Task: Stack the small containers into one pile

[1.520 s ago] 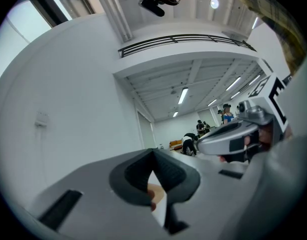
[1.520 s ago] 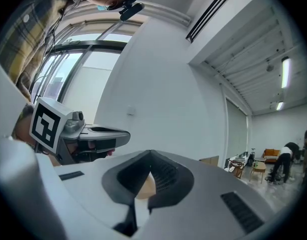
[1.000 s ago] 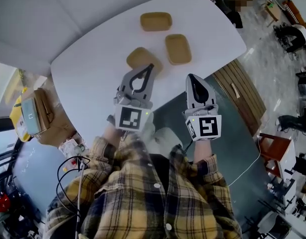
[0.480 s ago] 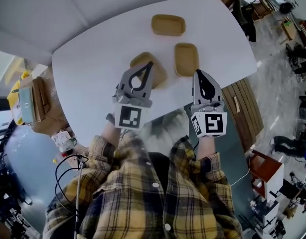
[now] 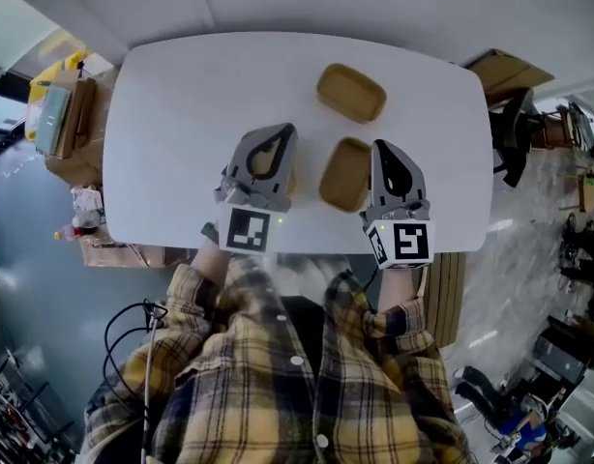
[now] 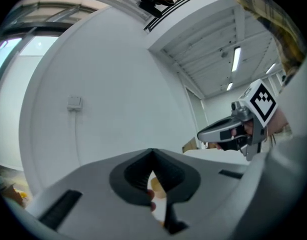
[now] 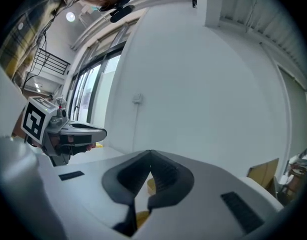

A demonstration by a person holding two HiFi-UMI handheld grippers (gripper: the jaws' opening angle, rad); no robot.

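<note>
Three shallow tan containers lie on the white table [image 5: 181, 95]. One container [image 5: 351, 93] lies further back. A second container [image 5: 343, 174] lies nearer me, just left of my right gripper [image 5: 378, 147]. The third container [image 5: 289, 176] is mostly hidden beneath my left gripper [image 5: 288, 130], showing through its frame. Both grippers are held level over the table's near part, shut, with nothing between the jaws. In the left gripper view the shut left gripper [image 6: 152, 152] faces a white wall, and the right gripper [image 6: 232, 129] shows beside it. The right gripper view shows its shut tips [image 7: 150, 154].
Cardboard boxes [image 5: 60, 114] and yellow items stand on the floor left of the table. Another cardboard box [image 5: 508, 66] and a black chair [image 5: 515, 138] stand at the right. A wooden piece [image 5: 442, 283] sits by the table's near right edge. Cables hang at my left side.
The whole scene has swung round as the person turned. The right gripper, earlier over the dark floor beside the table, is now over the tabletop beside the near container. The left gripper stays above its container.
</note>
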